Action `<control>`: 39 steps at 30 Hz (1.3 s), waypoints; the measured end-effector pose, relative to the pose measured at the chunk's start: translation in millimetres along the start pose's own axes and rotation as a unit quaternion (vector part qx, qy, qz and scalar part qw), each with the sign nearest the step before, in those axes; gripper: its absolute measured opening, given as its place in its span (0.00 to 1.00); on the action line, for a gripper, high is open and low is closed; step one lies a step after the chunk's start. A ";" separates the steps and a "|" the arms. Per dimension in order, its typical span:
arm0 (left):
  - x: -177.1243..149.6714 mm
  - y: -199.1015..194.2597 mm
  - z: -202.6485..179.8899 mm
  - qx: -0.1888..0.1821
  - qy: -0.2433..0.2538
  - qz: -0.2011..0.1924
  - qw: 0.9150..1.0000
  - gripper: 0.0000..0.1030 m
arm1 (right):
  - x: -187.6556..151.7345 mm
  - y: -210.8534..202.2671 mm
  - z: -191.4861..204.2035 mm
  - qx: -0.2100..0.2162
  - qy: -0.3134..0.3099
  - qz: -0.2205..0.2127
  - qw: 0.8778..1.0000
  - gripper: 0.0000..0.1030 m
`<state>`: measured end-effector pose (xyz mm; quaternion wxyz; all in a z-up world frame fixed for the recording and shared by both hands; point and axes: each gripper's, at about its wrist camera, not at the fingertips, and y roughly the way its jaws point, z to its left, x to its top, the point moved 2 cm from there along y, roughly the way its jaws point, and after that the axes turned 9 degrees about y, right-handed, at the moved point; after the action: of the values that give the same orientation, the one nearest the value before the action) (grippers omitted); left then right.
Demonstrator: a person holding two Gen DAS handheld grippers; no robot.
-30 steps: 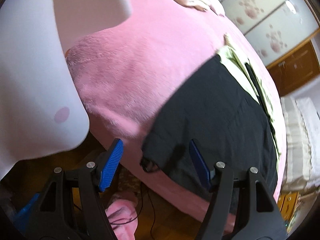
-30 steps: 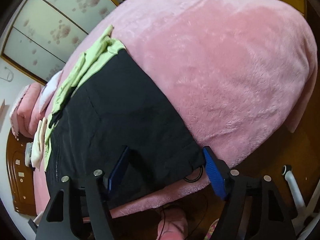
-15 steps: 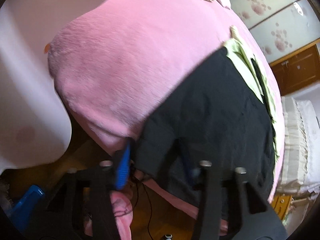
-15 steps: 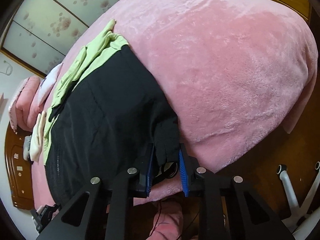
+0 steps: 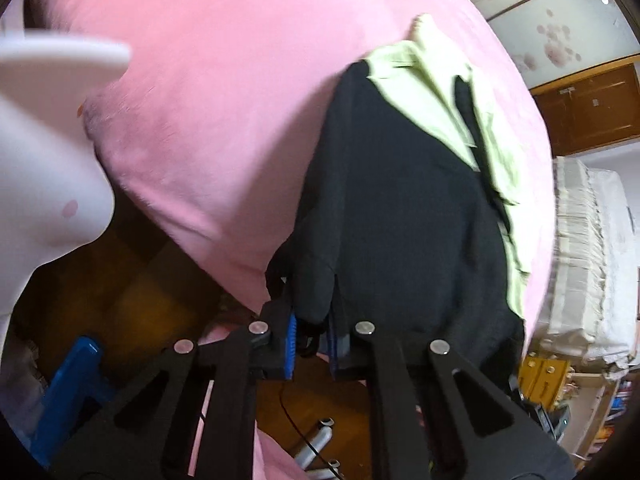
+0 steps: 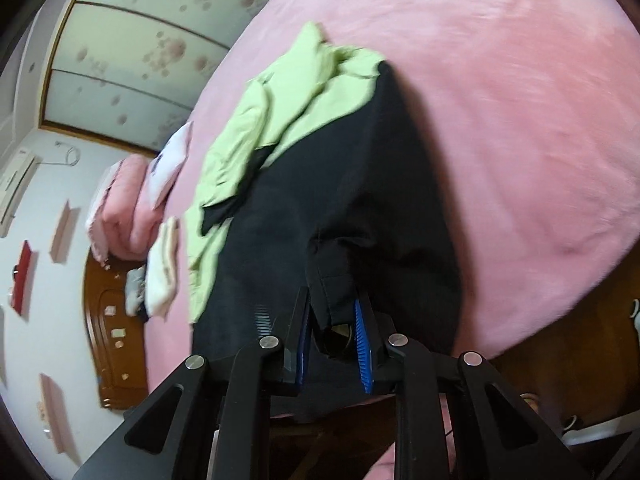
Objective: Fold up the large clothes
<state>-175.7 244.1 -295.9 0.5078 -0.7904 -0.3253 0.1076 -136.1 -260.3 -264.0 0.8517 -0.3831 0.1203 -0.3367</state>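
A large black garment with a pale green lining (image 5: 404,200) lies spread over a pink bed (image 5: 224,92), its near hem reaching the bed's edge. My left gripper (image 5: 312,340) is closing with its blue pads pressed on one bottom corner of the black fabric, and that corner is lifted off the bed. In the right wrist view the same garment (image 6: 360,184) stretches away, with the green lining (image 6: 280,100) at its far end. My right gripper (image 6: 332,344) is closing on the other bottom corner, which bunches between its blue pads.
A white rounded object (image 5: 44,152) fills the left of the left wrist view, over a dark wooden floor (image 5: 132,292). Folded pink bedding and white cloths (image 6: 132,216) lie near a wooden headboard (image 6: 112,340). Sliding doors with a flower print (image 6: 132,44) stand behind.
Both grippers went from wide open around the hem corners to shut on them, then rose and pulled the black hem up off the bed edge.
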 end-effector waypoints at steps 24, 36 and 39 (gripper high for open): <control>229.6 -109.5 -227.7 -0.120 0.093 -0.018 0.988 0.05 | 146.6 -65.8 214.1 0.099 0.038 -0.090 0.990 0.12; 379.7 -113.5 -259.7 -0.089 0.074 -0.129 0.985 0.05 | 297.0 -67.5 256.1 0.147 0.061 -0.134 0.978 0.12; 405.3 -84.8 -265.2 -0.069 0.073 -0.153 0.983 0.05 | 336.1 -44.1 269.5 0.140 0.049 -0.148 0.978 0.12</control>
<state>232.9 325.5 -34.7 0.4850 -0.7703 -0.4107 -0.0522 217.6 -351.2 -31.2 0.8309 -0.2564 0.0557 -0.4906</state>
